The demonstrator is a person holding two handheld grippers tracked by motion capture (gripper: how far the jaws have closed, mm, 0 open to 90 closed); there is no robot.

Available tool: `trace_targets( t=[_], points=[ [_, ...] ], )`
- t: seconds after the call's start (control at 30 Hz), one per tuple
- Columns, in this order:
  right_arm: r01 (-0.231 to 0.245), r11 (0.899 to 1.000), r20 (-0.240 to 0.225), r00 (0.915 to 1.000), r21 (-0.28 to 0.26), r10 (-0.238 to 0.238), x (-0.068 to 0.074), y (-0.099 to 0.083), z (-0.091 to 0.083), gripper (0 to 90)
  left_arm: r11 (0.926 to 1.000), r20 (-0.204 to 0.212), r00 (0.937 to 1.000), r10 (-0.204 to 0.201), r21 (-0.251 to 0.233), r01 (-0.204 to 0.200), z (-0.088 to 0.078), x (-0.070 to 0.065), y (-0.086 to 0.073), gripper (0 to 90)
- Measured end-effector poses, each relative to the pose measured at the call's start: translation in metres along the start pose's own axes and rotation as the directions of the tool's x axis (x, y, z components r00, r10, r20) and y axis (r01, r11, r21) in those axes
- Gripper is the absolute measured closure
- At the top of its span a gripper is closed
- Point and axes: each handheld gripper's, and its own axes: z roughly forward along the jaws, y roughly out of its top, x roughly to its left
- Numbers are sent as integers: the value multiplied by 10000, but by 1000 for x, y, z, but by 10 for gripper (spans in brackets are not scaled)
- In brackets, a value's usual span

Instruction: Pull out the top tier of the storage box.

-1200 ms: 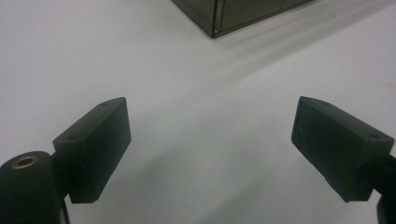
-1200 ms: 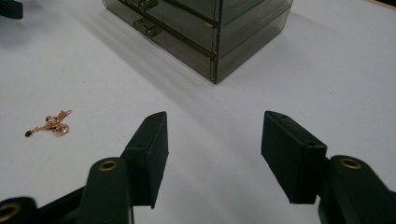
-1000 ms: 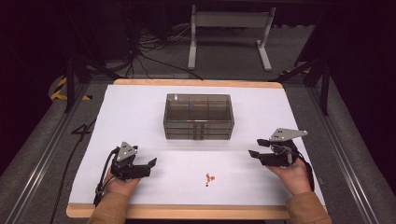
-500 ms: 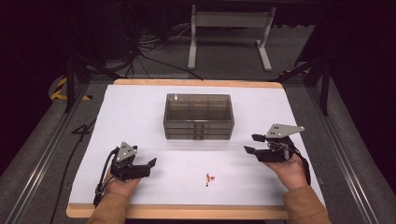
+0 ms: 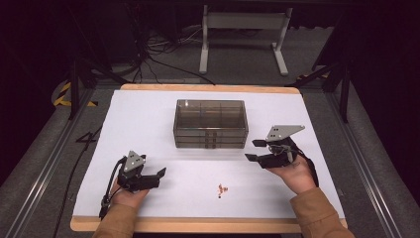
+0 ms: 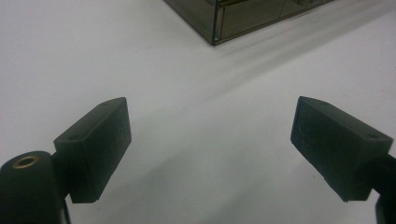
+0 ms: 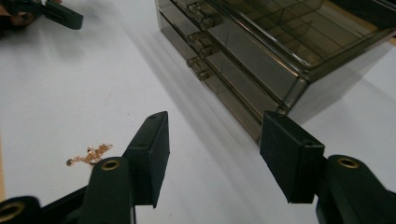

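Hovering just right of the smoky drawer box (image 5: 210, 124) mid-counter (image 5: 148, 114), the right gripper (image 5: 256, 150) has its jaws spread and empty, seemingly lining up with a drawer, while the left gripper (image 5: 161, 173) waits spread on the near left, the small gold chain (image 5: 221, 189) lying near between them.

The right gripper (image 5: 253, 150) has moved left and a little farther from the person, closing in on the right end of the smoky drawer box (image 5: 210, 124). It now hovers just beside the box's near right corner, jaws apart with nothing between them, where before it sat well to the right.
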Motion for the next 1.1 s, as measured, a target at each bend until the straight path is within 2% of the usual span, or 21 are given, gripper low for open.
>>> trace_targets(
  t=[0.27, 0.37, 0.53, 0.63, 0.77, 0.83, 0.87, 1.0, 1.07, 1.1],
  points=[
    [362, 9986, -460, 9982, -387, -380, 1, 10, 2, 430, 10000, -23, 10000, -14, 17, 14, 1, 0, 0, 133],
    [595, 9964, -581, 9963, -598, -630, 1, 11, 3, 432, 10000, -34, 10000, 21, 33, -21, 1, 0, 0, 133],
    [725, 9932, -876, 9929, -913, -806, -1, 11, 3, 436, 10000, -54, 10000, 69, 53, -69, 1, 0, 0, 134],
    [1227, 9853, -952, 9863, -1186, -1343, -1, 10, 3, 435, 9999, -75, 9999, 80, 69, -79, 1, 0, 1, 134],
    [2043, 9646, -877, 9714, -1665, -2209, 1, 9, 2, 447, 9999, -81, 9999, 91, 65, -91, 1, 0, 1, 135],
    [2585, 9461, -815, 9570, -1950, -2783, 3, 8, 1, 446, 9999, -81, 9999, 104, 63, -103, 1, 0, 1, 134],
    [2585, 9461, -815, 9570, -1950, -2783, 3, 8, 1, 446, 9999, -81, 9999, 104, 63, -103, 1, 0, 1, 134],
    [3654, 9065, -402, 9234, -2115, -3816, 8, 7, 0, 435, 9999, -81, 9999, 115, 77, -115, 2, 0, 1, 134],
    [4159, 8852, -134, 9038, -2084, -4278, 10, 7, 0, 429, 9999, -82, 9999, 106, 70, -105, 2, 0, 1, 135],
    [4577, 8658, 108, 8851, -2024, -4653, 11, 6, 0, 430, 9999, -85, 9999, 118, 77, -118, 2, 0, 1, 134]
  ],
)
